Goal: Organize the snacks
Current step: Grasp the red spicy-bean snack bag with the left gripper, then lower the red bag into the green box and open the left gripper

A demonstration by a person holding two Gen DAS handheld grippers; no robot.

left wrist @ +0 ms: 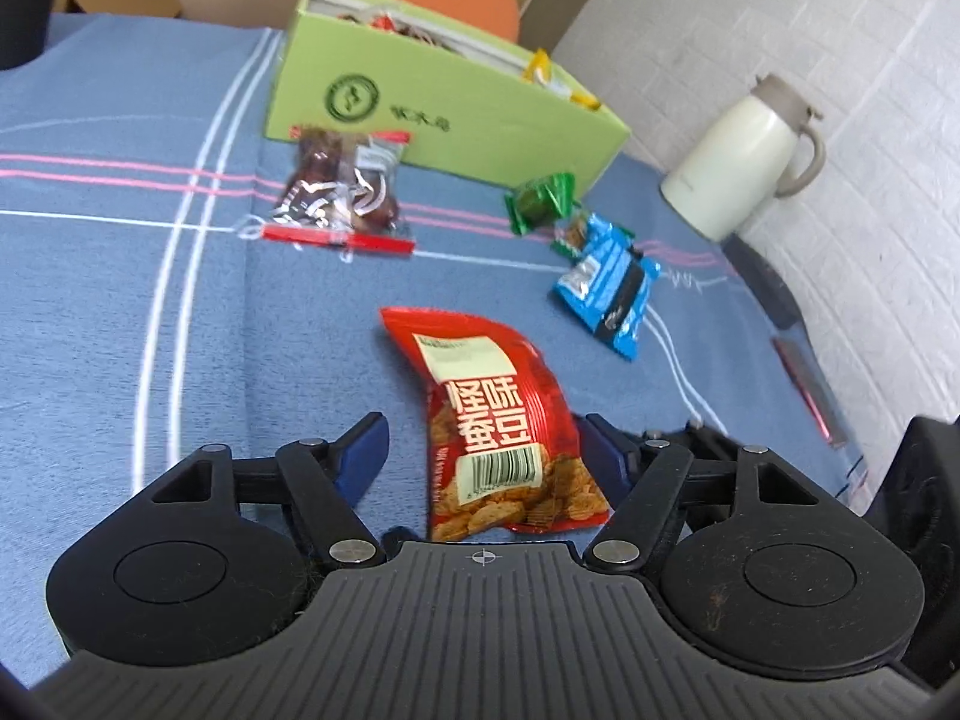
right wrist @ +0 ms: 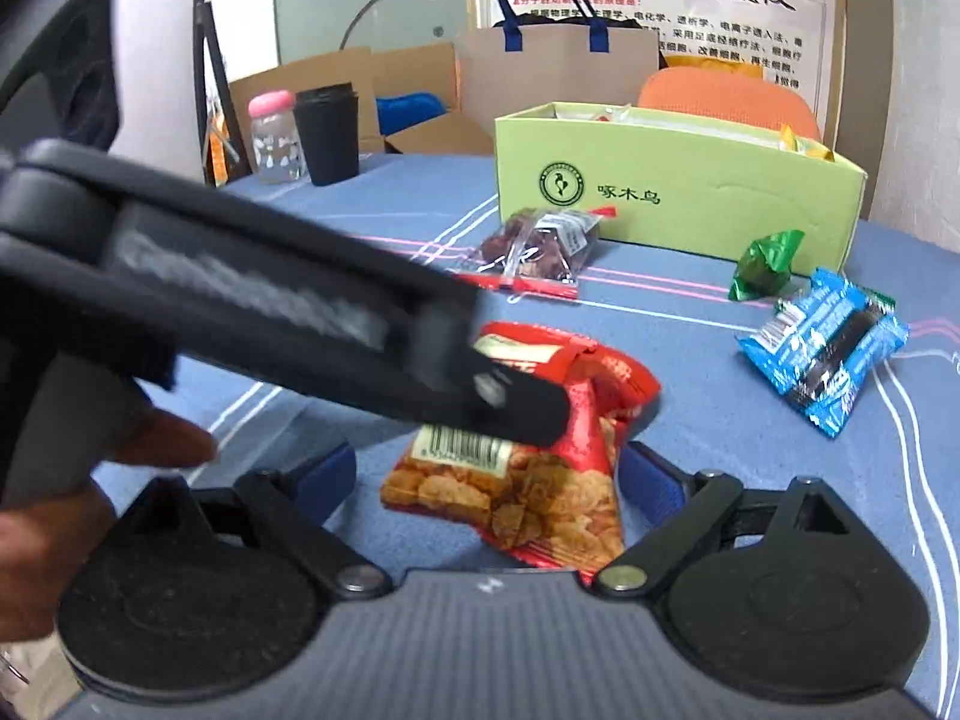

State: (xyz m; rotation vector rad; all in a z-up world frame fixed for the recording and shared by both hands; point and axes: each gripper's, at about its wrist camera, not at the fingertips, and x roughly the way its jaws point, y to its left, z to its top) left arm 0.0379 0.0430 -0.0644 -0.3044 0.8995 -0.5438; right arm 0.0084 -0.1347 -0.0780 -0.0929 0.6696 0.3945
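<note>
Right at both tools: the red chip bag (left wrist: 504, 426) sits between the wide-open fingers of the left tool (left wrist: 480, 450) and the right tool (right wrist: 492, 480), neither squeezing it yet. Further back on the table (left wrist: 120, 300), blue packets (left wrist: 606, 282), a green candy (left wrist: 540, 201) and a clear date bag (left wrist: 342, 192) wait loose. Farthest, the green box (left wrist: 450, 102) already holds some snacks, so roughly partway done.

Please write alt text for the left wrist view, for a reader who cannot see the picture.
An open left gripper frames a red snack bag on a blue tablecloth. Farther back lie a clear bag of dark snacks, a green packet and blue packets before a green box; a white jug stands at the right.
</note>
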